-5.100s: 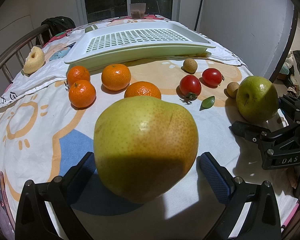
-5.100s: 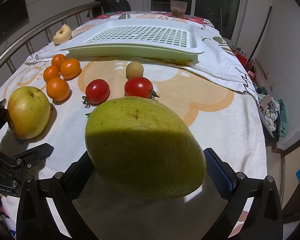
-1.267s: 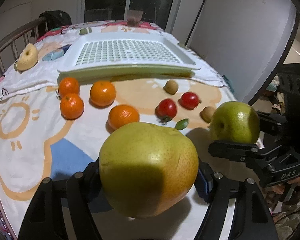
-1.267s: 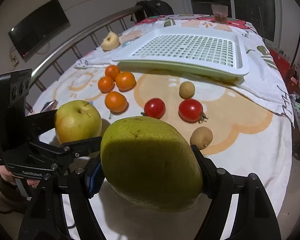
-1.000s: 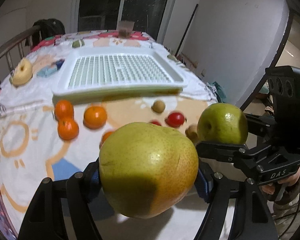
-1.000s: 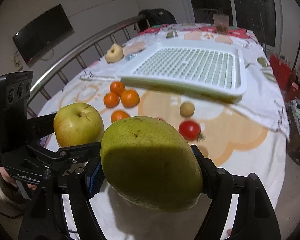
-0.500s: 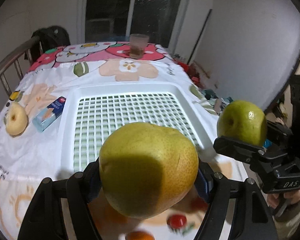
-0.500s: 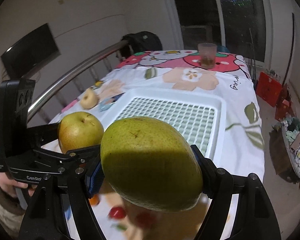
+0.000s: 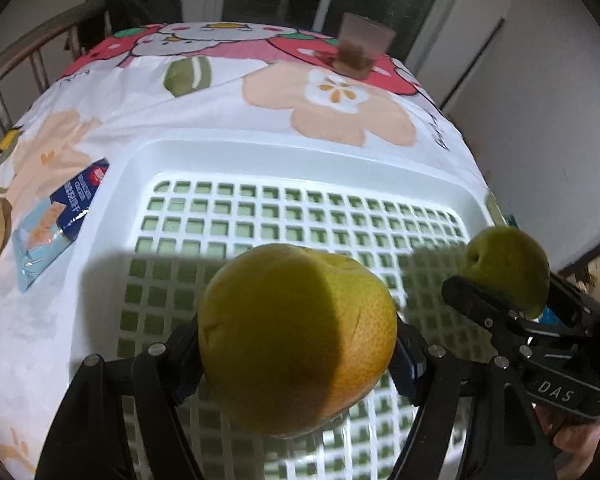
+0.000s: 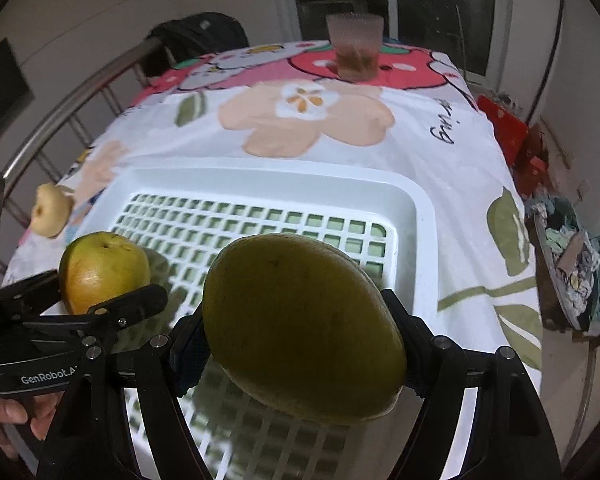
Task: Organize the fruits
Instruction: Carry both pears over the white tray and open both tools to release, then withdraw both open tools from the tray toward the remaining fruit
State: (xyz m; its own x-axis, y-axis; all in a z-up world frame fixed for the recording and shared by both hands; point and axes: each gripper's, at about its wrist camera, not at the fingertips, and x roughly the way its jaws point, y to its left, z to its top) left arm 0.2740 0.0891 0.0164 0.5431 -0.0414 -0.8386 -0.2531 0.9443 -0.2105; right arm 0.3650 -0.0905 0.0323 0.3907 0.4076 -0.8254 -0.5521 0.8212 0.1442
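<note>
A yellow pear [image 9: 296, 336] hangs over the white slotted tray [image 9: 300, 160], and my left gripper [image 9: 296, 346] is shut on it. To its right, my right gripper [image 9: 516, 292] is shut on a green pear [image 9: 508, 264] near the tray's right side. In the right wrist view the green pear [image 10: 304, 324] fills the right gripper [image 10: 300, 340] above the tray [image 10: 260, 178]. There the left gripper [image 10: 96, 288] carries the yellow pear [image 10: 100, 268] at the left. Both pears are held in the air, and nothing lies in the tray.
A plastic cup [image 10: 354, 52] with brown liquid stands at the far end of the patterned cloth. A blue packet [image 9: 60, 216] and a pale ring-shaped fruit [image 10: 52, 210] lie left of the tray. A metal rail [image 10: 80, 92] runs along the left. The table drops off on the right.
Both grippers have carried their pears forward from over the loose oranges and tomatoes to above the tray. Those small fruits have passed out of view. Both grips are unchanged.
</note>
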